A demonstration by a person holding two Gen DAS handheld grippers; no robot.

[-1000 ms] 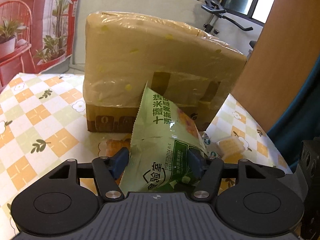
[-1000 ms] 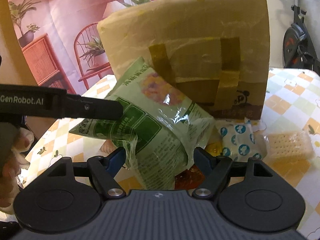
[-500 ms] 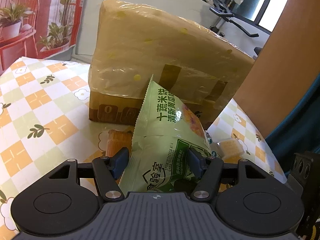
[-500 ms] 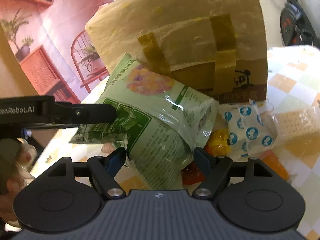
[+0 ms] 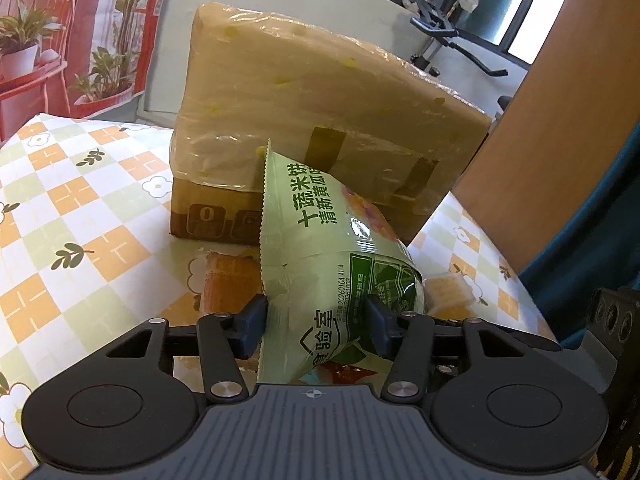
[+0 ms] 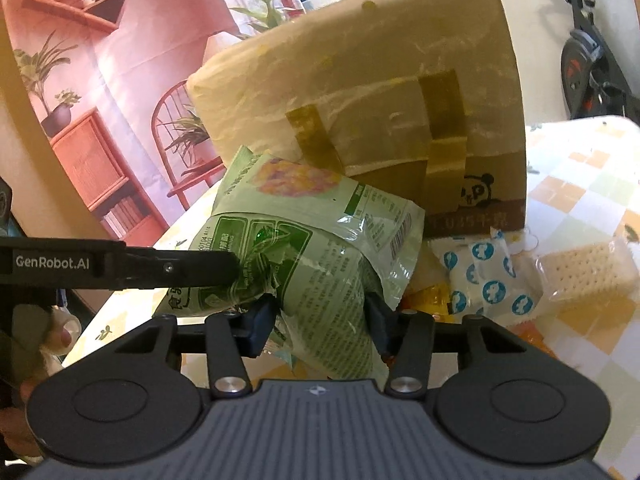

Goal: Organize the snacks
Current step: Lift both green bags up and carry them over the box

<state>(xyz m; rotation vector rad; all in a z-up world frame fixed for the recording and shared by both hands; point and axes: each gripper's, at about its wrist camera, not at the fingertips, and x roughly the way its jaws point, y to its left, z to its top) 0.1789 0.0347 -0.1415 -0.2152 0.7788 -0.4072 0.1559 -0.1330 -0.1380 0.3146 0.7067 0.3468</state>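
Note:
A green snack bag (image 5: 332, 256) stands tilted in front of a plastic-wrapped cardboard box (image 5: 320, 112). My left gripper (image 5: 316, 316) has the bag's lower end between its jaws, which are closing, and both pads press into the film. In the right wrist view the same green snack bag (image 6: 316, 240) is crumpled between the closing jaws of my right gripper (image 6: 320, 314), pads pressed on it. The left gripper's fingers (image 6: 192, 268) reach in from the left and pinch the bag's end. The cardboard box (image 6: 380, 100) rises just behind.
A white packet with blue circles (image 6: 488, 276), a clear cracker packet (image 6: 580, 268) and a yellow-orange packet (image 6: 428, 300) lie on the checkered tablecloth (image 5: 80, 240) by the box. An orange biscuit packet (image 5: 228, 276) lies under the bag. A wooden panel (image 5: 560, 120) stands at the right. A hand (image 6: 60, 332) shows lower left.
Both grippers' jaws have narrowed onto the green bag, which is now more squeezed and crumpled. Both views have tilted slightly; the bag stays in front of the box.

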